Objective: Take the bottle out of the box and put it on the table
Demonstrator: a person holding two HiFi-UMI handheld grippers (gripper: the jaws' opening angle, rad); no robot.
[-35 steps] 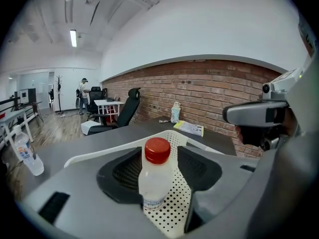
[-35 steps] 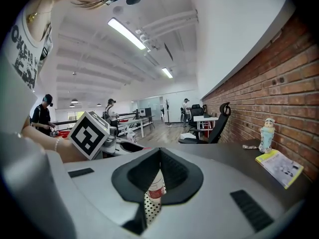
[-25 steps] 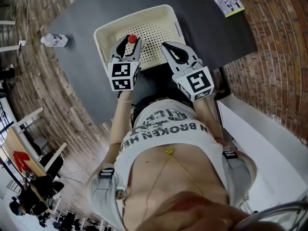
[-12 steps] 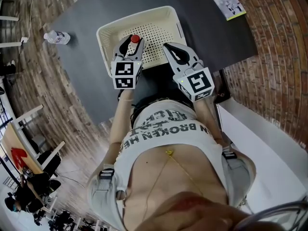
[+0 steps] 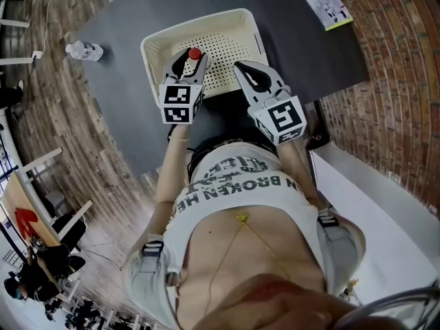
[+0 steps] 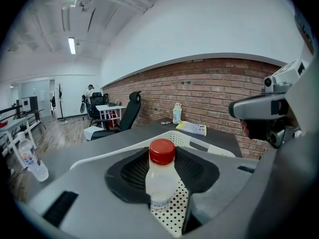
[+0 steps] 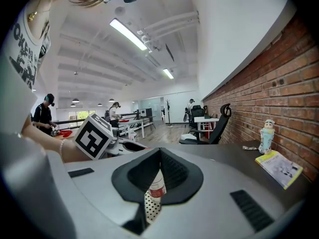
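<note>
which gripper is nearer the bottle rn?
Left. The left gripper straddles the bottle in the basket, jaws open, pads not pressing. The right gripper, jaws together, sits to the bottle's right in the head view, clear of it.

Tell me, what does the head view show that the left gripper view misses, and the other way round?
Only the head view: the person's printed shirt, the marker cube on the left gripper, the full outline of the basket. Only the left gripper view: the pale body of the bottle standing free between that gripper's open jaws, ceiling lights, a black office chair. Both: the bottle's red cap, the right gripper, the yellow booklet, a second clear bottle on the table.
</note>
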